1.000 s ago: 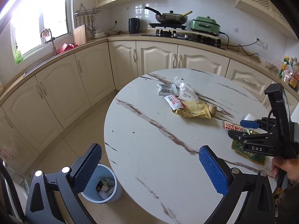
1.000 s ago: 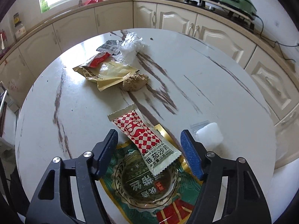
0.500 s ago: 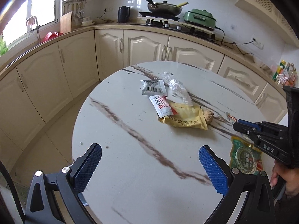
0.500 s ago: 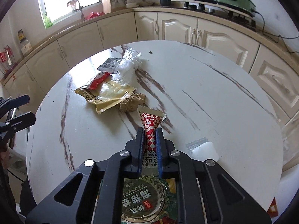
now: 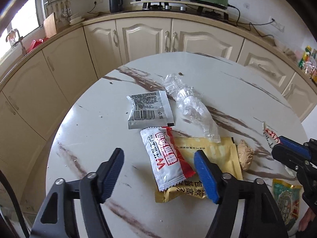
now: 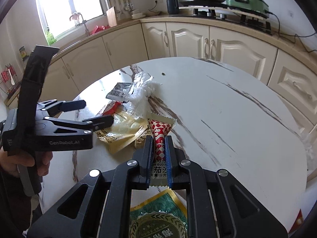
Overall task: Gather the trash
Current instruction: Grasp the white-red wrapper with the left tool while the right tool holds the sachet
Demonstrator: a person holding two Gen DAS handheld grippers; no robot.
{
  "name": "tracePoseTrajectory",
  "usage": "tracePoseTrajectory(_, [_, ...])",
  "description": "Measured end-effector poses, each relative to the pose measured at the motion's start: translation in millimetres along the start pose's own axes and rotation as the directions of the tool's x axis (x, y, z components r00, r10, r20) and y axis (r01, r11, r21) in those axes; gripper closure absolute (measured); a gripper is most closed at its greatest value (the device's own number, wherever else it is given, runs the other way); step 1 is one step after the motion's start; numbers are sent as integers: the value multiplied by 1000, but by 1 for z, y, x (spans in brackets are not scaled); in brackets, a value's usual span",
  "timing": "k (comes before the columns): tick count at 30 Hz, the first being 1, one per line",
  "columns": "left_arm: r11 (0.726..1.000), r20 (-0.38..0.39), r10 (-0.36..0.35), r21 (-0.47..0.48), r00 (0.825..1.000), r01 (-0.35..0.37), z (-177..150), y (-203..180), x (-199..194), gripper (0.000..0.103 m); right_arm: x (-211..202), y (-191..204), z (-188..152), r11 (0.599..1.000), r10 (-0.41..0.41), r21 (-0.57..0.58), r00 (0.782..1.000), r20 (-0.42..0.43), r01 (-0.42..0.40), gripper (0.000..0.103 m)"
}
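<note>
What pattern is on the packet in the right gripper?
Red-and-white checks on the sauce packet, shut in the right gripper; clearest in the right wrist view.

We see our right tongs (image 6: pixel 158 154) clamped on a red-checked sachet (image 6: pixel 160 132), lifted above the marble bench (image 6: pixel 227 119). A green packet (image 6: pixel 158 214) lies beneath. At left, our left tongs (image 6: pixel 93 111), their jaws just closing with nothing between them, hover by a yellow wrapper (image 6: pixel 122 130) and crumpled clear plastic (image 6: pixel 140 93).

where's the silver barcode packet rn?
Left wrist view, mid-table: silver packet lies flat, left of the clear plastic wrapper, just beyond the red-white sachet.
</note>
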State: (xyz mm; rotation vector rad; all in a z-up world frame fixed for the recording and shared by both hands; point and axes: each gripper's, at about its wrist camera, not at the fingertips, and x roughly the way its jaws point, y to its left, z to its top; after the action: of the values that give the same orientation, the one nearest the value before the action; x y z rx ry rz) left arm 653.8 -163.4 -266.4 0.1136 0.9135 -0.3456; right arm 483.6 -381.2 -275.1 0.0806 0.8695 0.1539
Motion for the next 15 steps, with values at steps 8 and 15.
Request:
tracePoseTrajectory(8, [993,27,-114,-27,993,115,1,23,6,86,9,0,2,999,30,24,1000,3,-30,91])
tracePoseTrajectory(15, [981,103,-181,-54,978,187,-20,41,-35,92,-7,9,1,999,34,31,999,27,-35,91])
